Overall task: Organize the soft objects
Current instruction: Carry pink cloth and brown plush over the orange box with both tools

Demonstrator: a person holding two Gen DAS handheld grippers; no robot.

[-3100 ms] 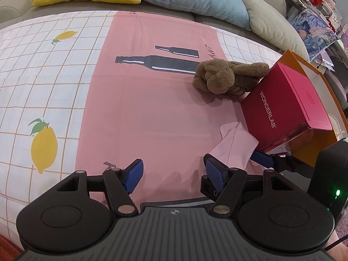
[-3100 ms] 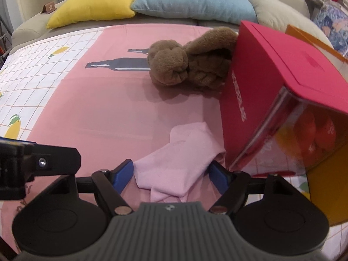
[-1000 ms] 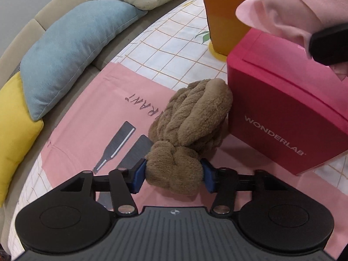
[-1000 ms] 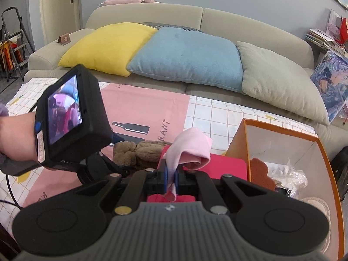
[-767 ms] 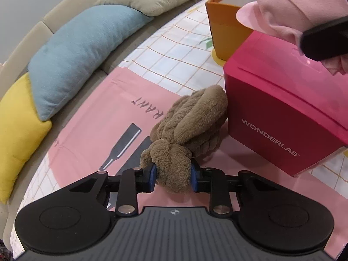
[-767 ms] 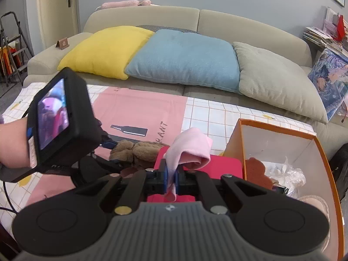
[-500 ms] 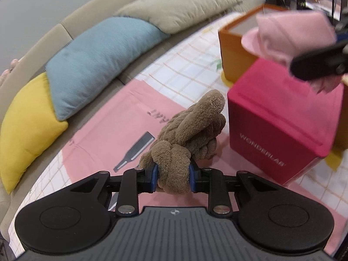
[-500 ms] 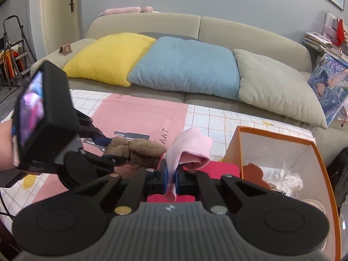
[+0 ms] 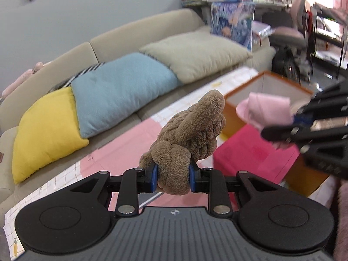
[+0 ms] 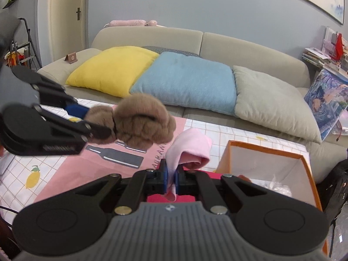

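Observation:
My left gripper (image 9: pixel 173 179) is shut on a brown knotted plush (image 9: pixel 189 137) and holds it in the air above the pink tablecloth. The plush (image 10: pixel 139 121) and left gripper (image 10: pixel 87 117) also show at the left of the right wrist view. My right gripper (image 10: pixel 171 179) is shut on a pink folded cloth (image 10: pixel 189 150), held above the red box. The cloth (image 9: pixel 267 109) and right gripper (image 9: pixel 292 119) show at the right of the left wrist view, near the open orange box (image 9: pixel 256 82).
A red box (image 9: pixel 254 156) stands on the table beside the orange box (image 10: pixel 304 161), which holds a few items. A beige sofa with yellow (image 10: pixel 113 67), blue (image 10: pixel 187 80) and grey (image 10: pixel 269 102) cushions runs behind the table. Cluttered shelves and a chair stand at the far right.
My left gripper closed on the brown plush and lifted it off the table. My right gripper keeps the pink cloth raised over the red box, near the orange box.

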